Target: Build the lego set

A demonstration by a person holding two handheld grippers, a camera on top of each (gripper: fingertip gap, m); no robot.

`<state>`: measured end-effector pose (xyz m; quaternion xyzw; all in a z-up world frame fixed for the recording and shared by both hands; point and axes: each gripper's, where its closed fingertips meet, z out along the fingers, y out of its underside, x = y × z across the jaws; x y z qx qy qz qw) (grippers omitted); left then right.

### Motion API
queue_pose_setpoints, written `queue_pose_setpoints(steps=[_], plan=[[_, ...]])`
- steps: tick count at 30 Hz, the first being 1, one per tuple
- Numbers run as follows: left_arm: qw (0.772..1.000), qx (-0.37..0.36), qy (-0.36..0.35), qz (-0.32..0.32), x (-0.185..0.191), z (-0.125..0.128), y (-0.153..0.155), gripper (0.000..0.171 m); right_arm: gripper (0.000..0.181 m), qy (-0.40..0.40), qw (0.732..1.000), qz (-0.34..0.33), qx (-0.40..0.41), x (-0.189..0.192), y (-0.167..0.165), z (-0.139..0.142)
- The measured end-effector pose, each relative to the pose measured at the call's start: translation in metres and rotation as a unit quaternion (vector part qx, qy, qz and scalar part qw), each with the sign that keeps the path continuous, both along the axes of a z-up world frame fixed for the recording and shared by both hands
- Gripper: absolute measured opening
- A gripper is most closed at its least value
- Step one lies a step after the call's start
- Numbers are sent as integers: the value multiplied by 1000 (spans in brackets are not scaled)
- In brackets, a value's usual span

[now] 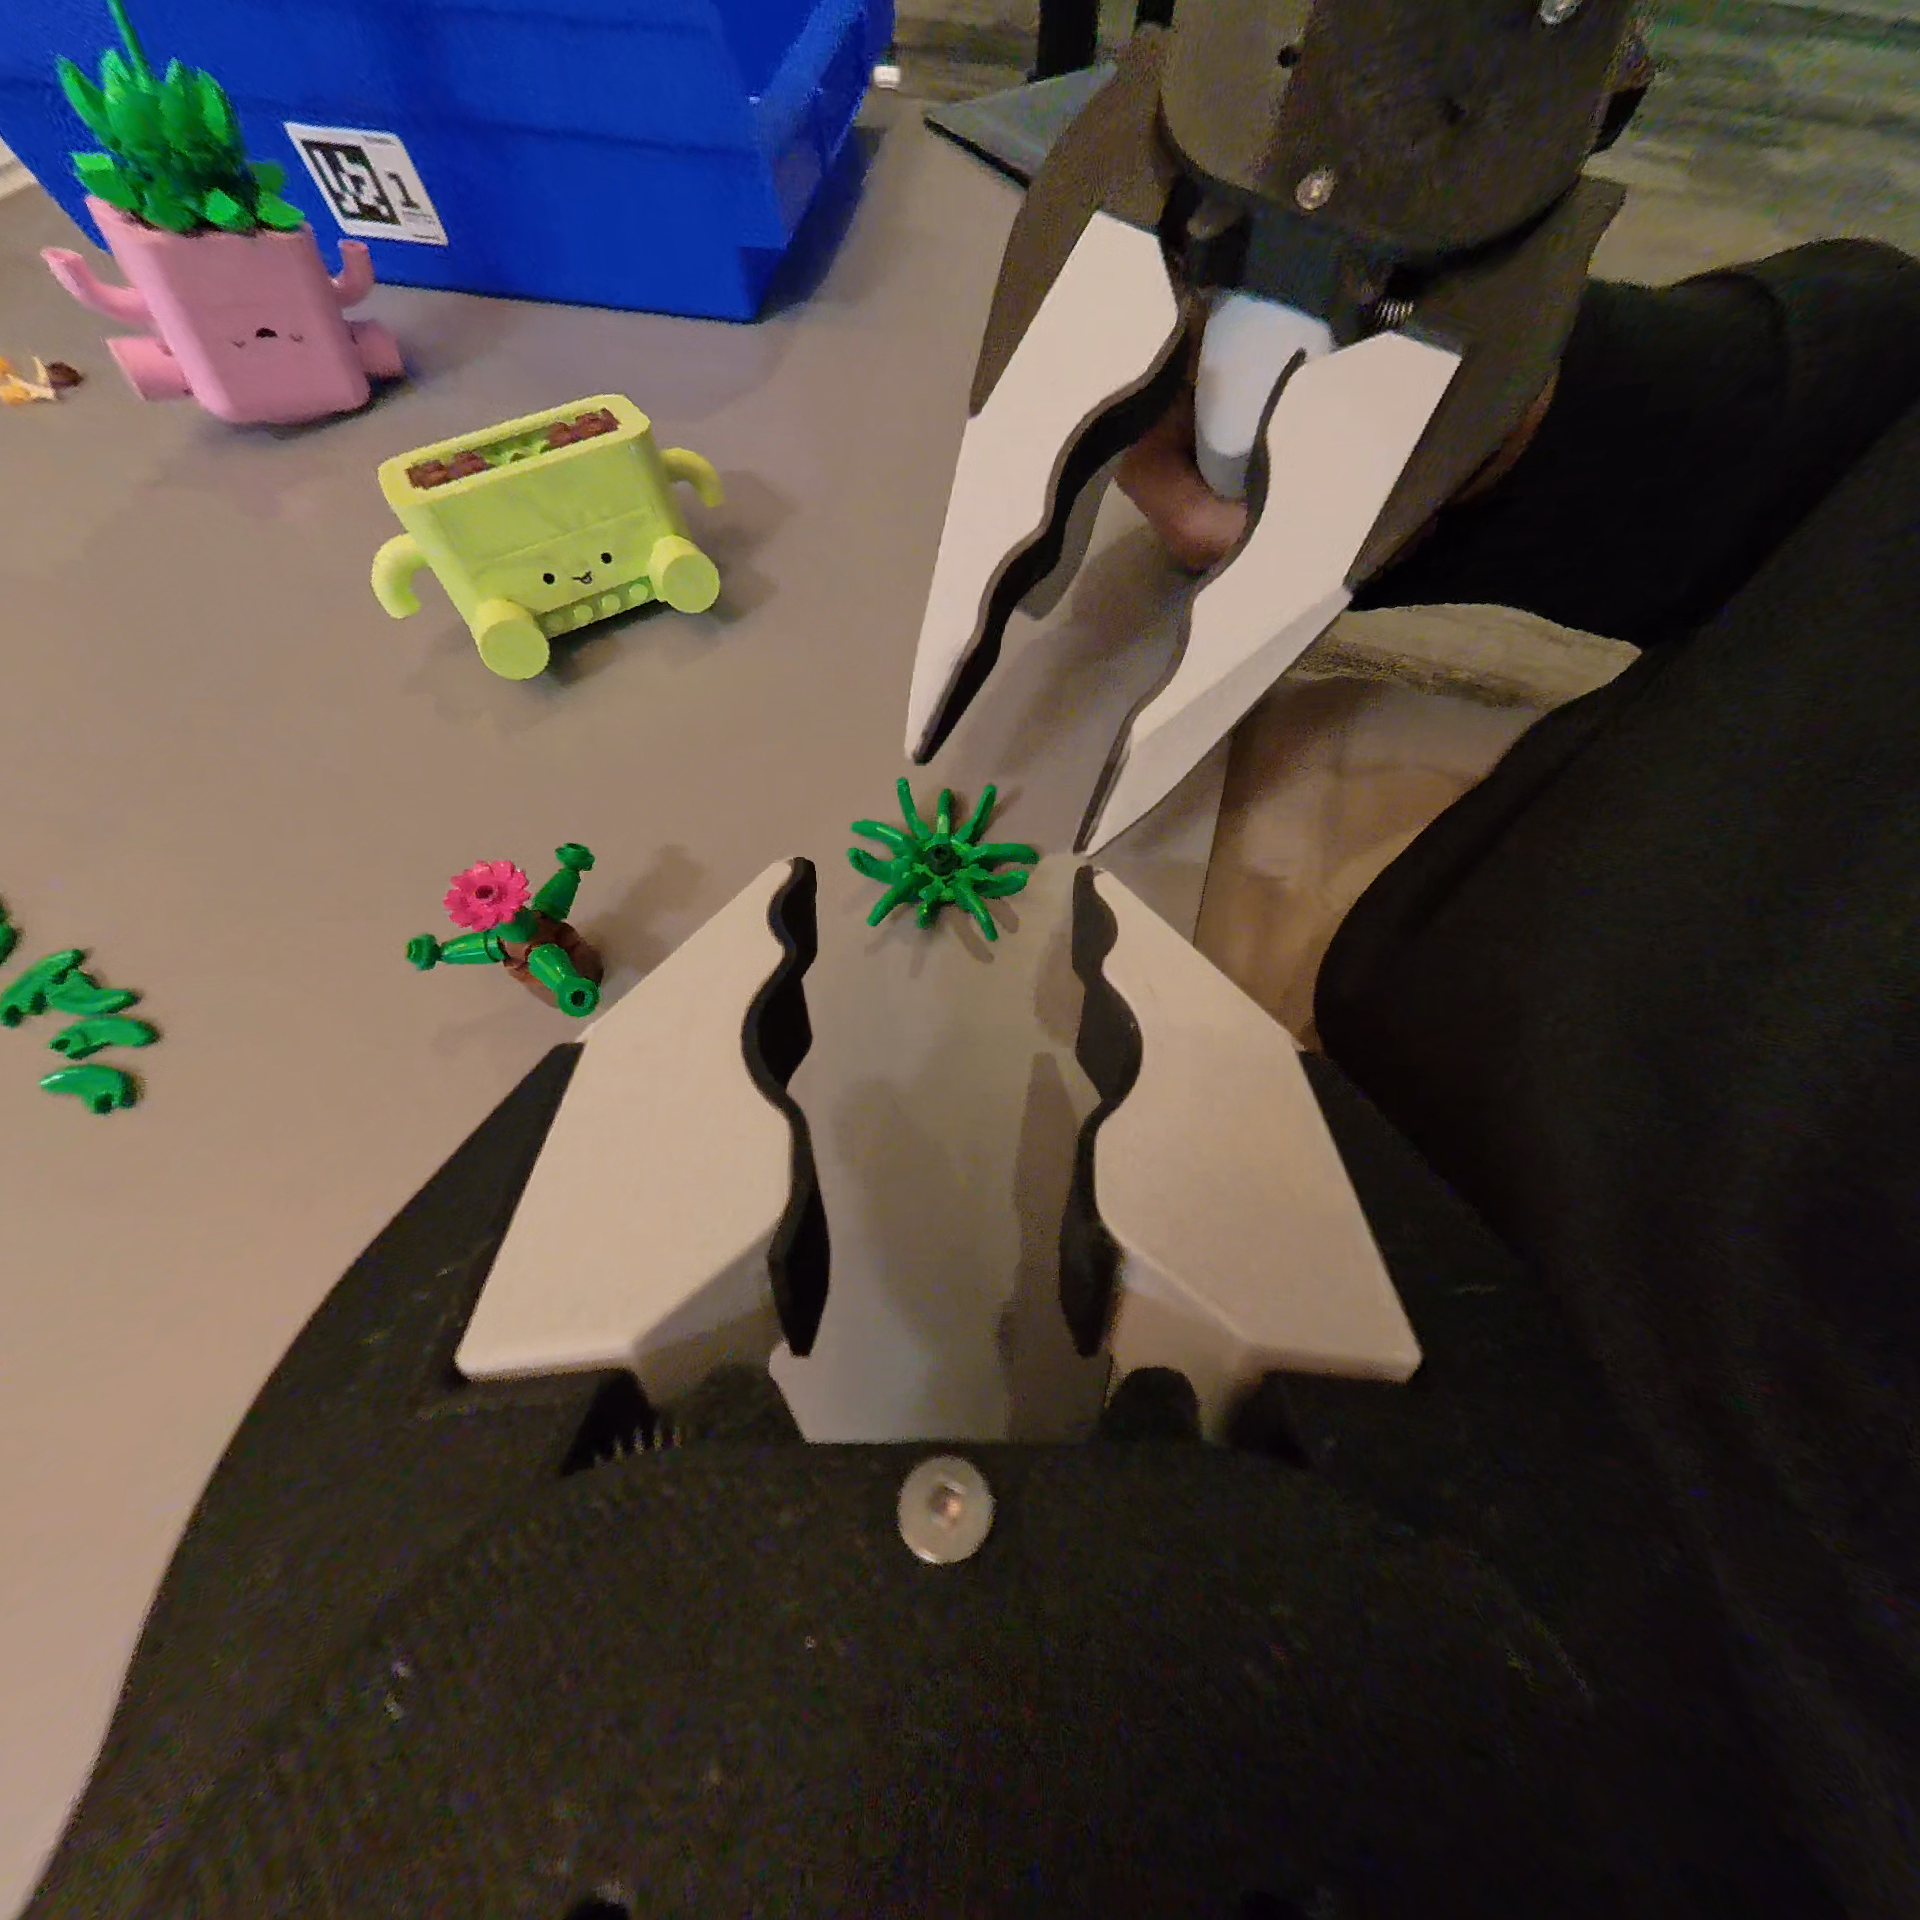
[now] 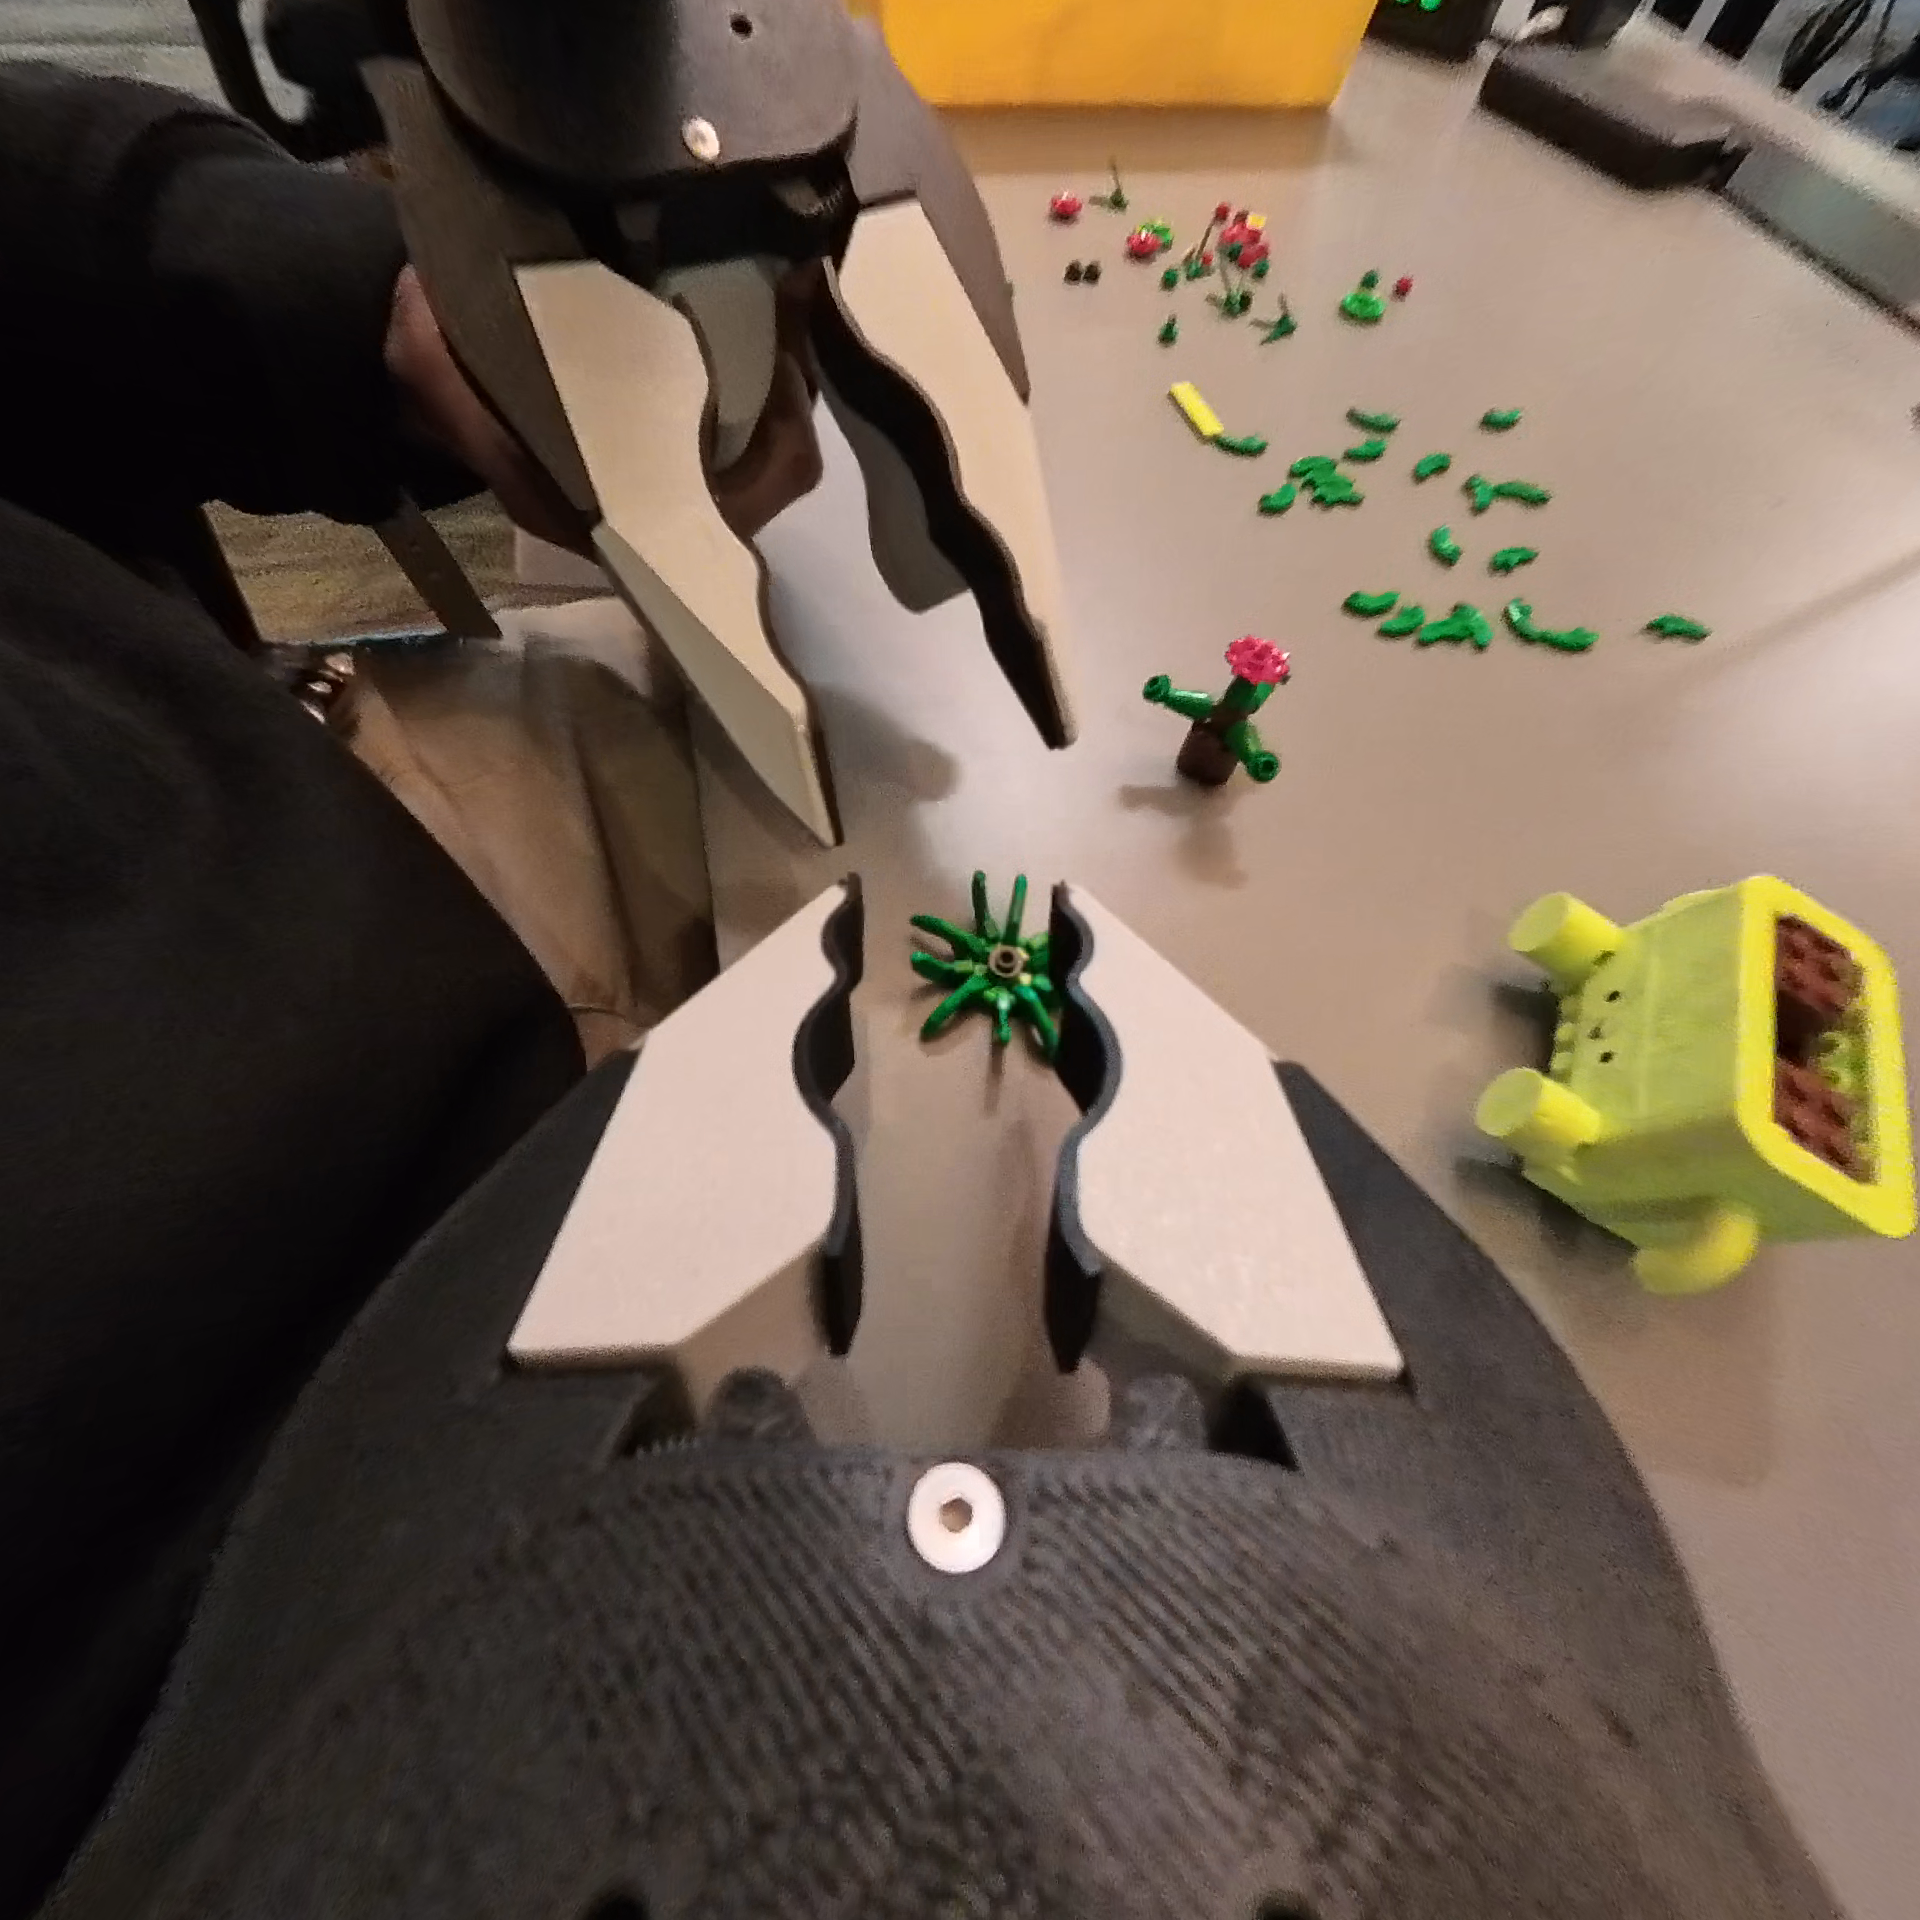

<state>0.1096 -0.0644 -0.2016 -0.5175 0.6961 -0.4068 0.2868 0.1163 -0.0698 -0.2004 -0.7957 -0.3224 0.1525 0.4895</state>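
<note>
A green spiky plant piece [image 1: 940,868] lies flat on the grey table [image 1: 260,779]. In the right wrist view the piece [image 2: 987,971] sits between the fingertips of my right gripper [image 2: 956,888], close against the right finger. That gripper is open. My left gripper [image 1: 943,873] is open and empty, its tips just short of the piece. The two grippers face each other: the right gripper [image 1: 1003,800] comes in from the top of the left wrist view, and the left gripper [image 2: 945,788] from the top of the right wrist view.
A lime green pot figure [image 1: 540,530] [image 2: 1704,1081] lies tipped over. A small stem with a pink flower [image 1: 509,930] [image 2: 1226,717] stands nearby. Also here: a pink pot with green leaves [image 1: 229,301], loose green leaves [image 2: 1455,540], a blue bin [image 1: 520,135], a yellow bin [image 2: 1122,52]. Less than 4 cm separates the two grippers' tips.
</note>
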Motion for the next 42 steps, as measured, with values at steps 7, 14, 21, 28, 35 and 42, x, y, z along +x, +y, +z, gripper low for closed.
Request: queue_pose_setpoints(steps=[7, 14, 21, 28, 35, 42], plan=[[1000, -22, 10, -6, 1, -1, 0, 38, 15, 29, 999, -17, -10, 6, 6, 3], [997, -70, -5, -2, 5, 10, -2, 0, 0, 12, 999, -38, 21, 10, 7, 8], [999, -36, -18, 17, 11, 9, -1, 0, 0, 5, 999, -37, 20, 9, 6, 6], [999, 17, 23, 23, 12, -8, 0, 0, 0, -29, 999, -37, -25, 6, 7, -12], [999, 4, 17, 29, 10, -5, 2, 0, 0, -14, 999, -46, -4, 9, 8, -4], [998, 16, -50, 32, 10, 15, 0, 0, 0, 31, 996, -68, 48, 19, 7, 17]])
